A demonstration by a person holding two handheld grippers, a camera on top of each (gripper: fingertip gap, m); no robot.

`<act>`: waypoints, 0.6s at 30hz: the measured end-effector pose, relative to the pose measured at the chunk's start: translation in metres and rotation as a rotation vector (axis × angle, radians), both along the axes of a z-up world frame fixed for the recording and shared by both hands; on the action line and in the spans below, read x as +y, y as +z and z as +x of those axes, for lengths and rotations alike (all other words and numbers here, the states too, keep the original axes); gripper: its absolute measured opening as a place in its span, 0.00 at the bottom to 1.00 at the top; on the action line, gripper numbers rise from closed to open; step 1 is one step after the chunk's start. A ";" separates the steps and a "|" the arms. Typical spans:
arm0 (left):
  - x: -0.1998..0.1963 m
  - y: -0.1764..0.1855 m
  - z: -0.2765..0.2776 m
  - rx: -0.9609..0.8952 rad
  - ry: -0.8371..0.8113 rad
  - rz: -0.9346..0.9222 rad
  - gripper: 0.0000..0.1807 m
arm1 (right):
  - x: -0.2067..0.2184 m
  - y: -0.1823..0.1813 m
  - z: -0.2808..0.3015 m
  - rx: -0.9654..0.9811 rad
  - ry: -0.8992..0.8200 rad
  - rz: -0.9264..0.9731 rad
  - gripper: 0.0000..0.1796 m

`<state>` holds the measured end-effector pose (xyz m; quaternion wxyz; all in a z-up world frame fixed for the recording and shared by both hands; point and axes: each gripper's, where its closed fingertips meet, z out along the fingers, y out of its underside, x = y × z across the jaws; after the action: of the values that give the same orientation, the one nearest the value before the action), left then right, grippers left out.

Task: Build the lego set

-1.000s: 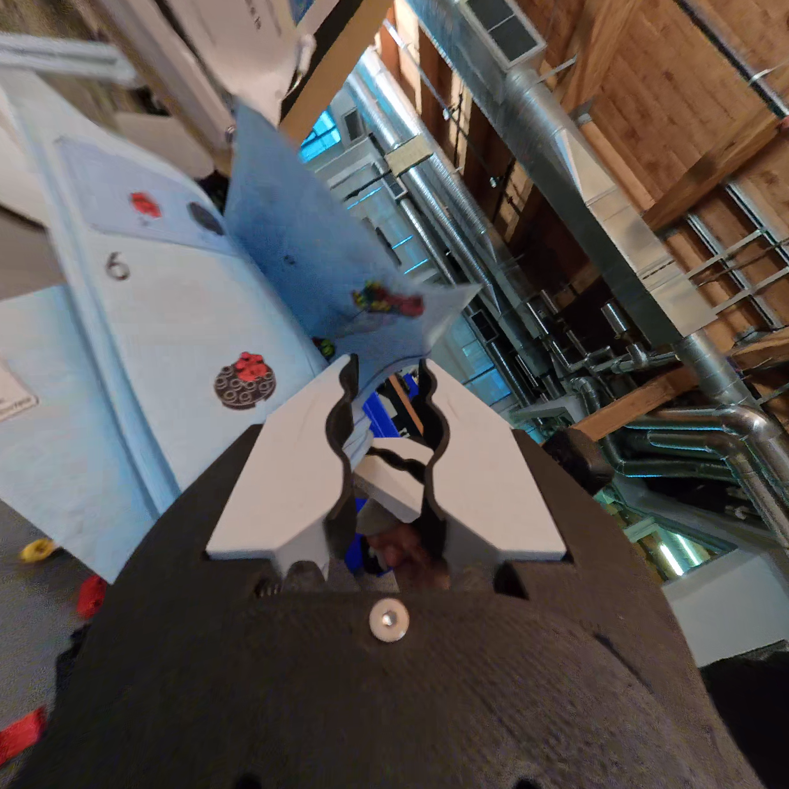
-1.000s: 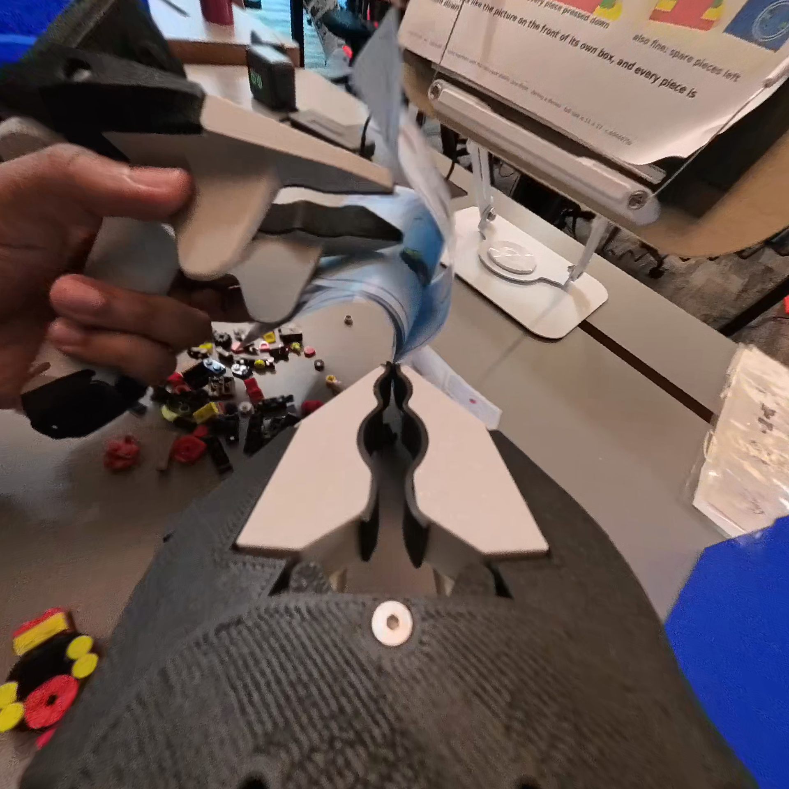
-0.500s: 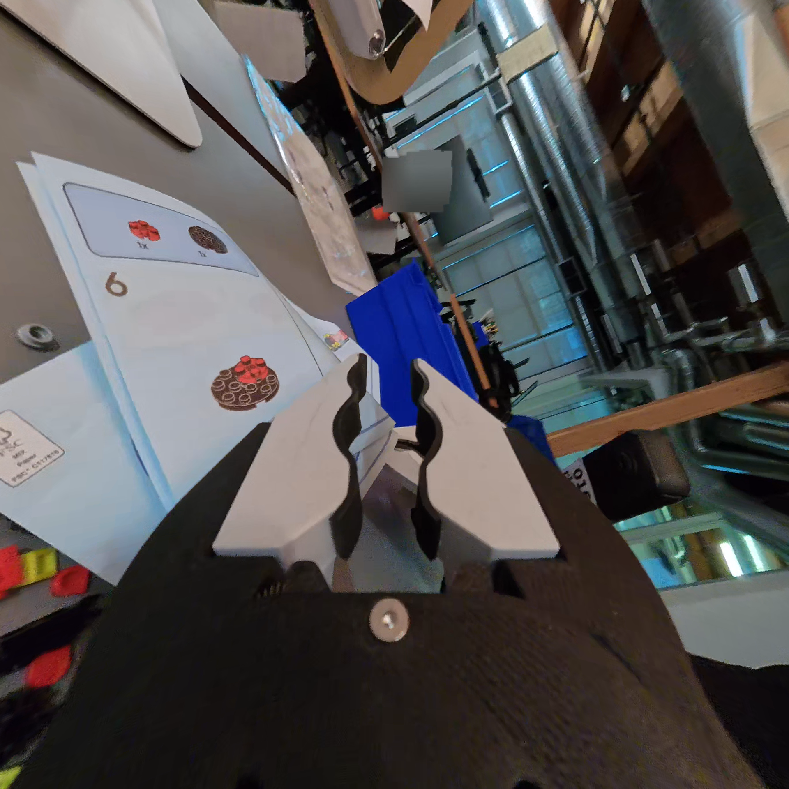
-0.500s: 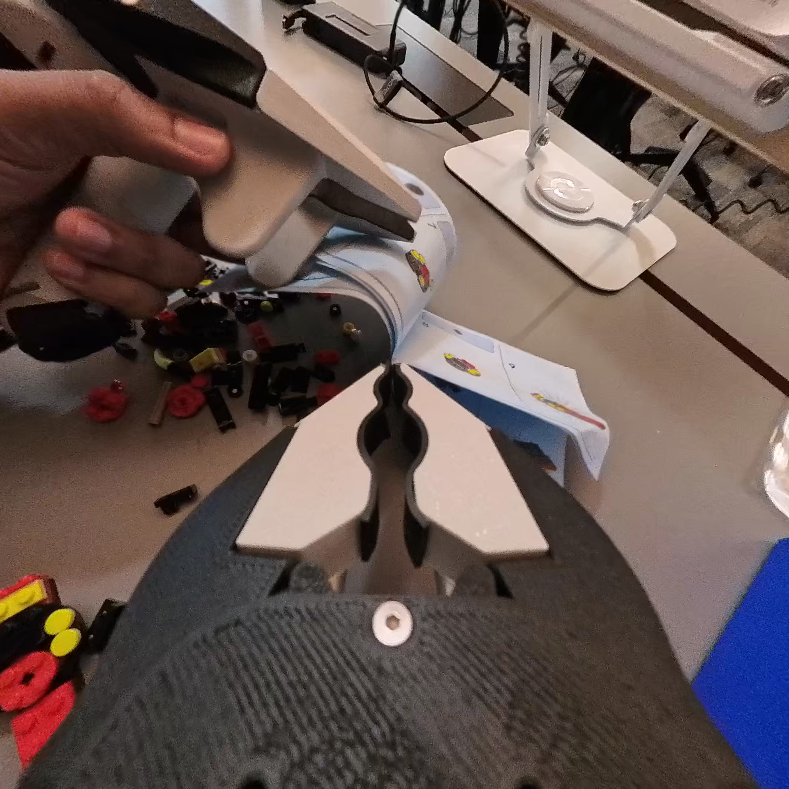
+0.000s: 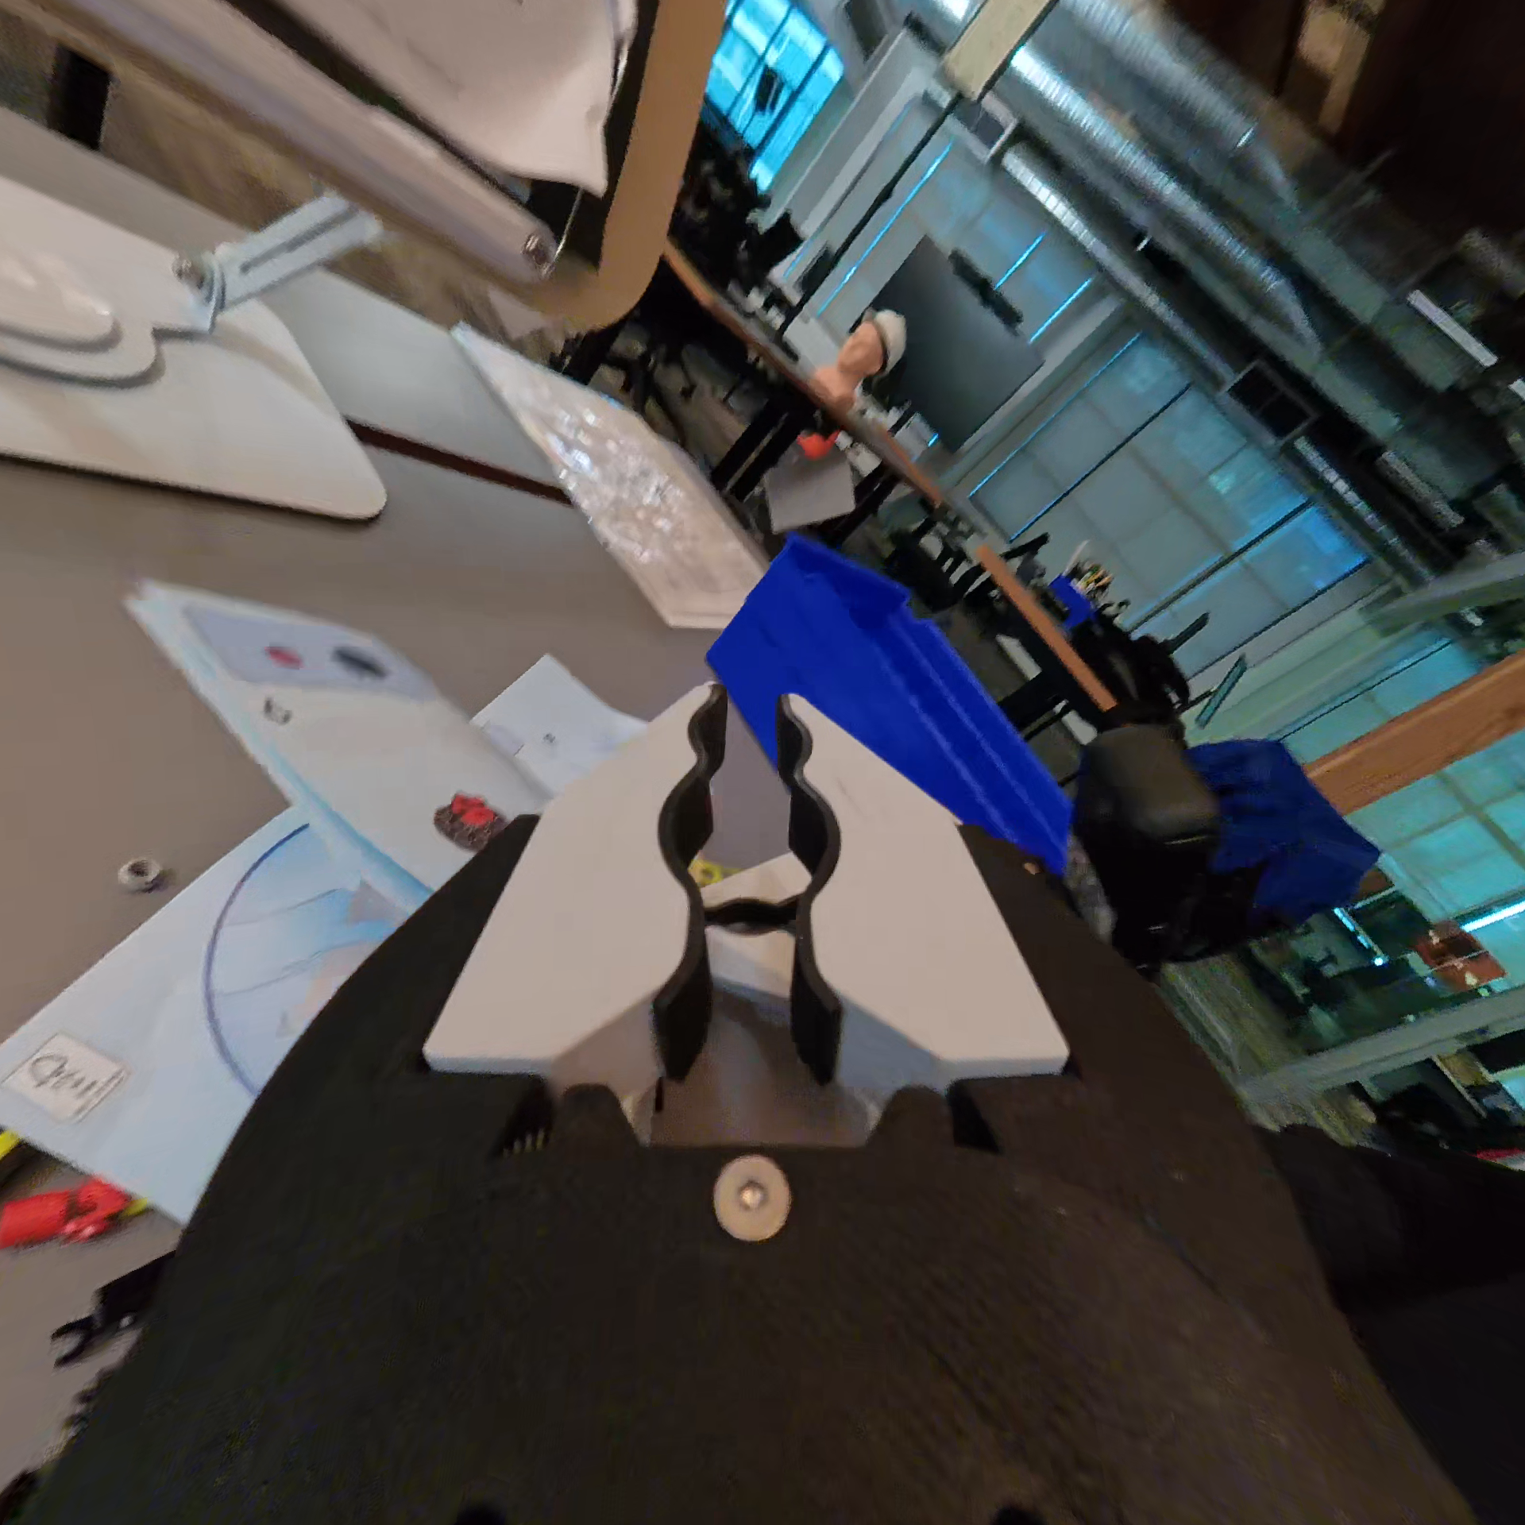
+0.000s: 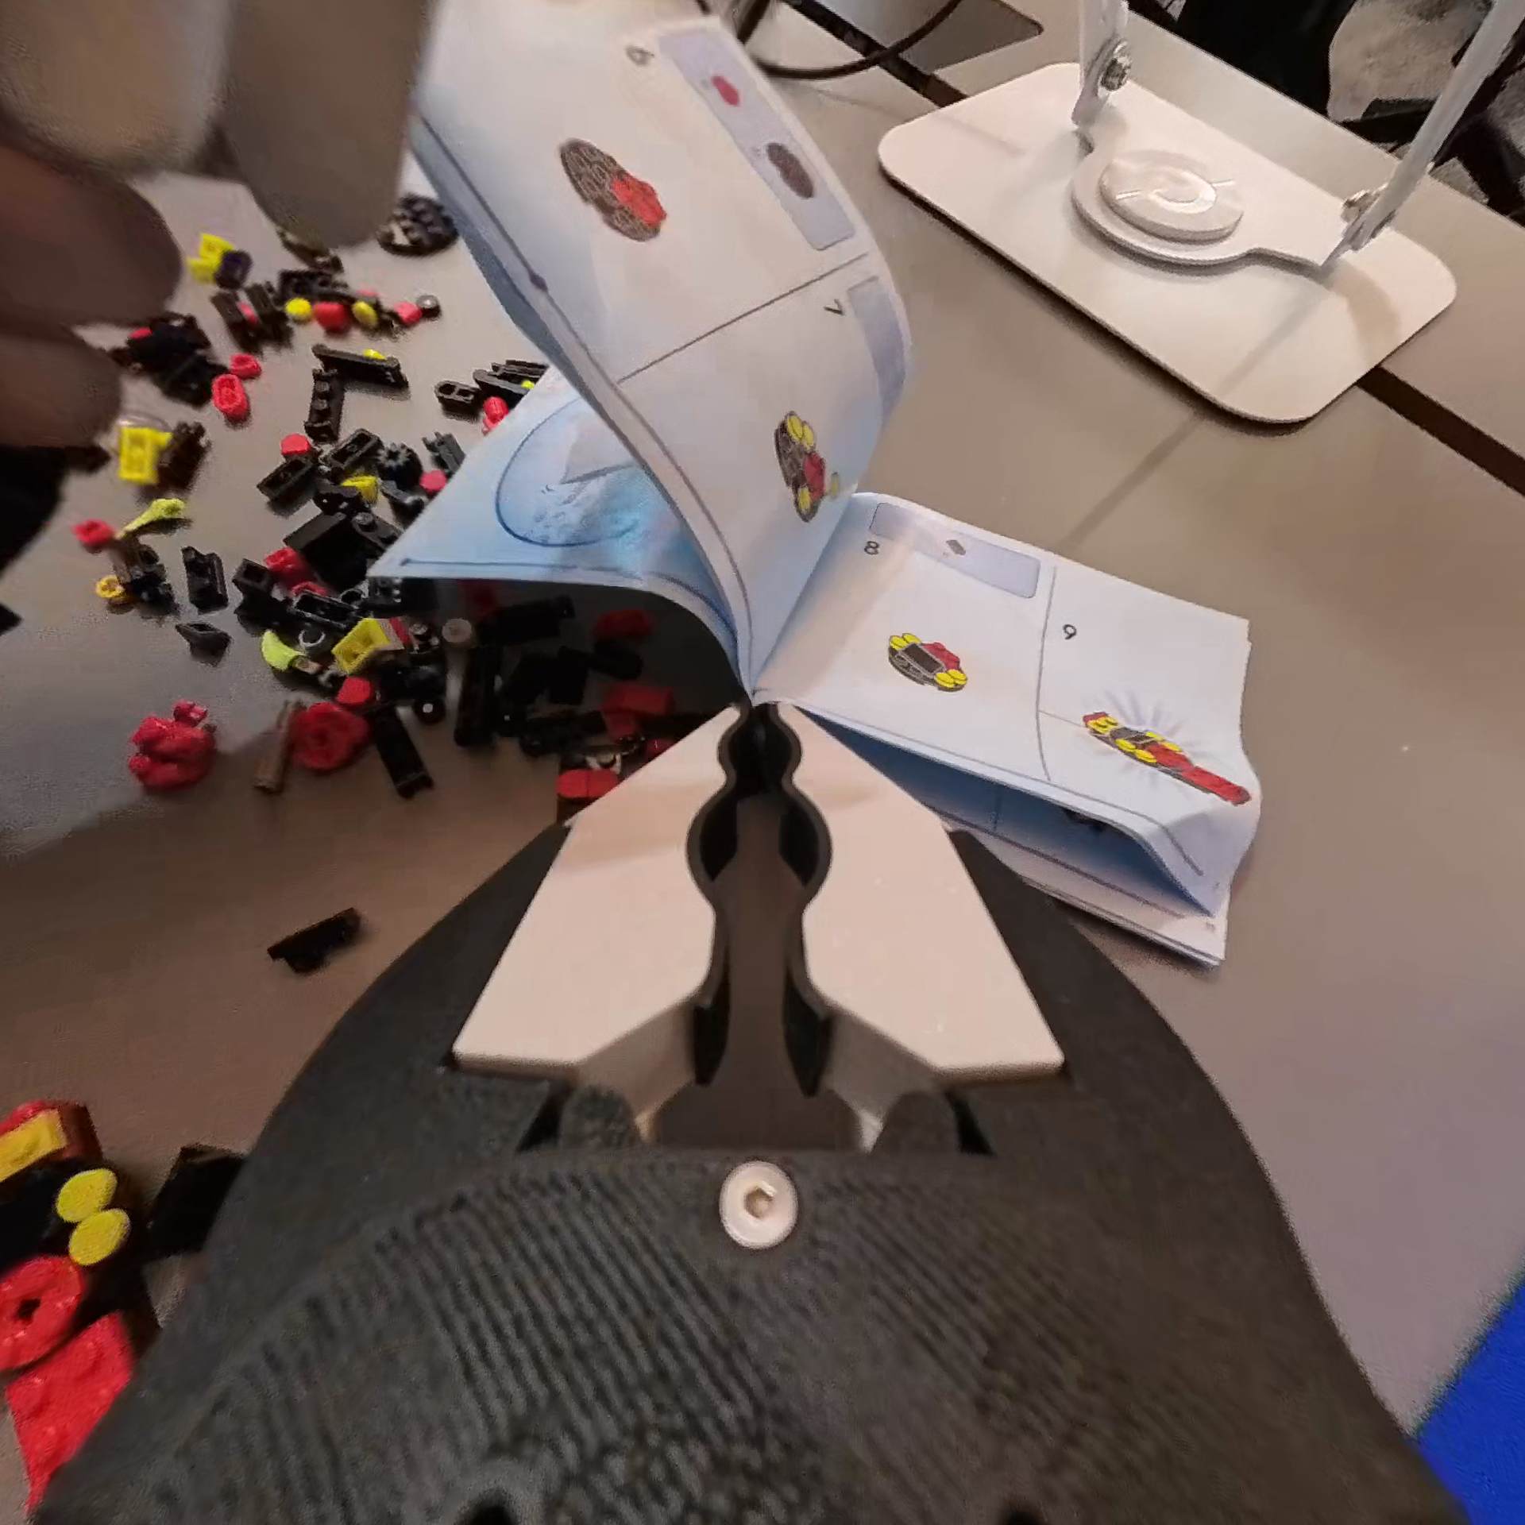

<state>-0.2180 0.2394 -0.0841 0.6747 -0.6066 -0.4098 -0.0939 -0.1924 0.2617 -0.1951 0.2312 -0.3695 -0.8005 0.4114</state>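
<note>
The light-blue instruction booklet (image 6: 990,660) lies open on the grey table, with one page (image 6: 701,272) curled upright. My right gripper (image 6: 755,718) is shut with its tips at the lower end of the booklet's spine, pinching it. My left gripper (image 5: 753,708) is slightly open and empty, above the booklet's right side (image 5: 330,743); it shows in the right wrist view as a blurred grey shape (image 6: 313,107) at the top left, with a hand beside it. Several loose black, red and yellow lego pieces (image 6: 330,536) lie left of the booklet. A partly built red, yellow and black model (image 6: 49,1262) sits at the bottom left.
A white stand base (image 6: 1155,223) sits behind the booklet, under a board with a sheet. A blue bin (image 5: 891,718) stands to the right, and a clear plastic bag (image 5: 644,512) lies beyond it. A small nut (image 5: 140,871) lies on the table. Left tips to right tips: about 11 cm.
My left gripper let go of the page it held and pulled away to the left. The booklet came down onto the table, still pinched by my right gripper, and the freed page stands curled.
</note>
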 end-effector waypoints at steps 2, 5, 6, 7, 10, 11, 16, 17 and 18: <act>0.000 0.017 0.004 0.043 0.018 0.023 0.05 | 0.000 0.000 0.000 0.002 0.001 0.007 0.00; 0.008 0.022 0.009 0.116 0.015 -0.045 0.05 | 0.000 -0.003 0.000 -0.002 0.007 0.035 0.01; 0.012 0.012 0.008 0.113 0.004 -0.107 0.06 | -0.001 -0.004 0.000 -0.003 0.010 0.040 0.01; 0.015 0.000 0.005 0.100 -0.001 -0.160 0.06 | -0.001 -0.004 0.000 -0.004 0.013 0.043 0.01; 0.015 -0.040 -0.004 -0.032 -0.004 -0.216 0.07 | -0.002 -0.004 0.001 -0.015 0.017 0.032 0.03; 0.013 -0.051 -0.007 -0.083 -0.003 -0.218 0.07 | -0.001 -0.005 0.001 -0.020 0.016 0.024 0.03; 0.008 -0.071 -0.012 -0.149 -0.005 -0.239 0.07 | 0.001 -0.003 0.000 -0.045 0.002 -0.025 0.04; 0.008 -0.074 -0.013 -0.143 -0.007 -0.269 0.07 | 0.001 -0.003 0.000 -0.053 -0.002 -0.041 0.05; 0.009 -0.080 -0.012 -0.144 -0.020 -0.306 0.07 | 0.002 -0.002 0.000 -0.062 -0.009 -0.061 0.08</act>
<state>-0.2296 0.2481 -0.1640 0.5425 -0.6980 -0.4605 -0.0800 -0.1926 0.2635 -0.1966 0.1969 -0.3923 -0.7928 0.4229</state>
